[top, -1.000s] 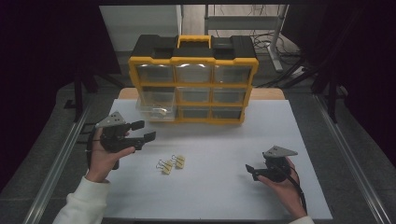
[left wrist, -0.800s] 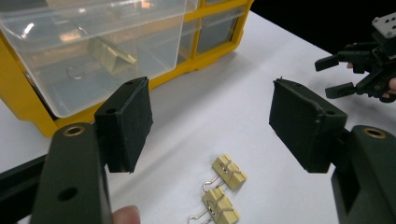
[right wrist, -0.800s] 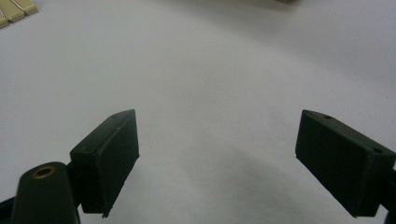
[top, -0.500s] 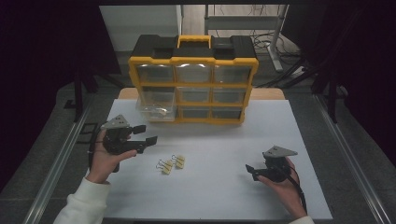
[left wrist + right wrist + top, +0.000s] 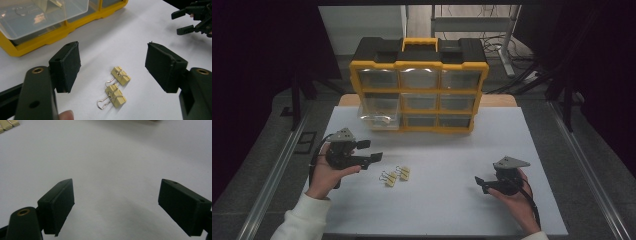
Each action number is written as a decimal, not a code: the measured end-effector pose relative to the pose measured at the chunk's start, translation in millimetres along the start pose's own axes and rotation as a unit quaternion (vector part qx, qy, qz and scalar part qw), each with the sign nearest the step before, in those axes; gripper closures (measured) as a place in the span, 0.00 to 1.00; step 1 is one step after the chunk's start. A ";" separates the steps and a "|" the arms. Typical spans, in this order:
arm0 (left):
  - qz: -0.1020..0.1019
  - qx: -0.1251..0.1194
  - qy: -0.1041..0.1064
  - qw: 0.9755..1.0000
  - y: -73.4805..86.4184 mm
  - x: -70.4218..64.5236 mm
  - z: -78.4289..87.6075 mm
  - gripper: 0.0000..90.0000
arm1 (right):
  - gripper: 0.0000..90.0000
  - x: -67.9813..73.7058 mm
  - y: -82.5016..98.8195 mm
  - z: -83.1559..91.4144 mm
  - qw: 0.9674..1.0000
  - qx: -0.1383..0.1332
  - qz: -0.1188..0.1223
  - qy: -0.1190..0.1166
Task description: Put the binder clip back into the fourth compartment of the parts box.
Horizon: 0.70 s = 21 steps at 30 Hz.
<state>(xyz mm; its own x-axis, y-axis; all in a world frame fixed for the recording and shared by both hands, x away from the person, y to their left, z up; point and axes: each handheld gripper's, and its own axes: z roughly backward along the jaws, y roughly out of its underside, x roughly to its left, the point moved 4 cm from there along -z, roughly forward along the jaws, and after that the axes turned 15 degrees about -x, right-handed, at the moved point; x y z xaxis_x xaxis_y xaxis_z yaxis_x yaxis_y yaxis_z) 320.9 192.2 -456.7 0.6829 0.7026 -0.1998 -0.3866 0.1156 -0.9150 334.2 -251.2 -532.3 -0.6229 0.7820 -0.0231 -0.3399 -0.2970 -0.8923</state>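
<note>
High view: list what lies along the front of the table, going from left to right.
left gripper → two yellow binder clips → right gripper, each lying apart on the white table.

white table (image 5: 452, 200) bears two clips (image 5: 395, 175), organizer (image 5: 419, 90).

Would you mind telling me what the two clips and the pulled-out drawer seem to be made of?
Clips: apparently painted metal, matte pale yellow bodies with thin, shiny silver wire handles. Drawer: most likely clear glossy plastic, since its contents show through its walls.
</note>
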 end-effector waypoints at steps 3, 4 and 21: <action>0.004 0.005 0.001 1.000 3.6 0.3 -1.5 0.32 | 0.16 0.1 0.1 -0.2 1.000 0.001 0.000 0.000; 0.004 0.008 0.002 1.000 5.0 0.2 -2.1 0.32 | 0.16 0.2 0.2 -0.3 1.000 0.001 0.000 0.000; 0.008 0.048 0.006 0.999 23.1 0.7 -8.8 0.30 | 0.16 0.5 0.3 -0.4 1.000 0.002 0.001 -0.002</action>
<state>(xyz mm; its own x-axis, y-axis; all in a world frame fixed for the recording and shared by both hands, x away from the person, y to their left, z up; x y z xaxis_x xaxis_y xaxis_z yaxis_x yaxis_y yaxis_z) 317.9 189.2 -481.0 0.6826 0.6972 -0.2190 -0.4553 0.1714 -0.8737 334.0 -250.7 -532.7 -0.6257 0.7797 -0.0235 -0.3412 -0.3007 -0.8906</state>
